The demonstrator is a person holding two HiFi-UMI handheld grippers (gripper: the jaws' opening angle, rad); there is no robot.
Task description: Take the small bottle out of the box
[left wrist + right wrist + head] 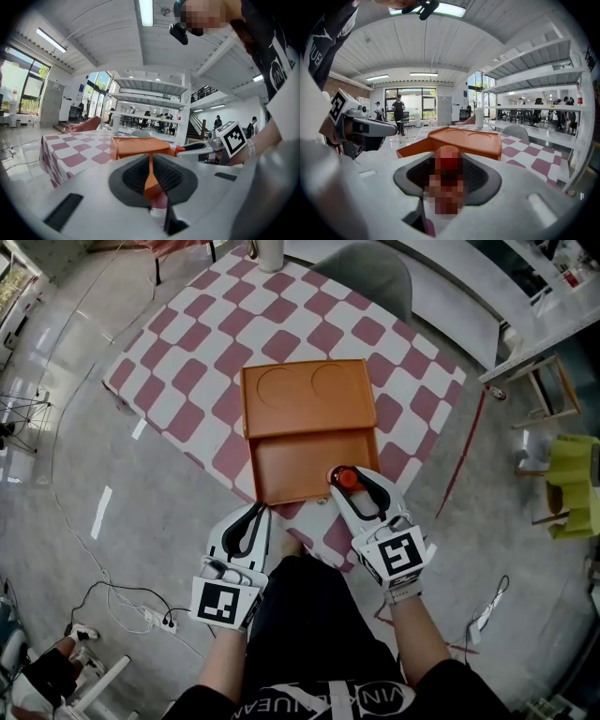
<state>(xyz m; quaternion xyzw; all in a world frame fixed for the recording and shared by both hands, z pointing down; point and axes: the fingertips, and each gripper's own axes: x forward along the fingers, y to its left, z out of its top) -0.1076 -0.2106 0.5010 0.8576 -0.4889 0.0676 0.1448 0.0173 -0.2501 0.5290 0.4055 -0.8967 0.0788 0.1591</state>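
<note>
Small bottle w/ red cap [347,478] stands inside the open orange plastic box [300,465], near-right corner, on the red-and-white chequered table [187,381]. Right gripper [354,483]: 2 jaws spread round the bottle, not pinching it. Left gripper [256,510]: jaws clenched on the box's near-left corner.

**Surface materials and finishes**
Box [309,427]: smooth matt orange plastic. Tablecloth [197,362]: matt cloth. Floor [75,465]: polished, glossy grey. Left gripper [255,512] and right gripper [351,474]: smooth white plastic shells; pads [133,176] black, ribbed.
</note>
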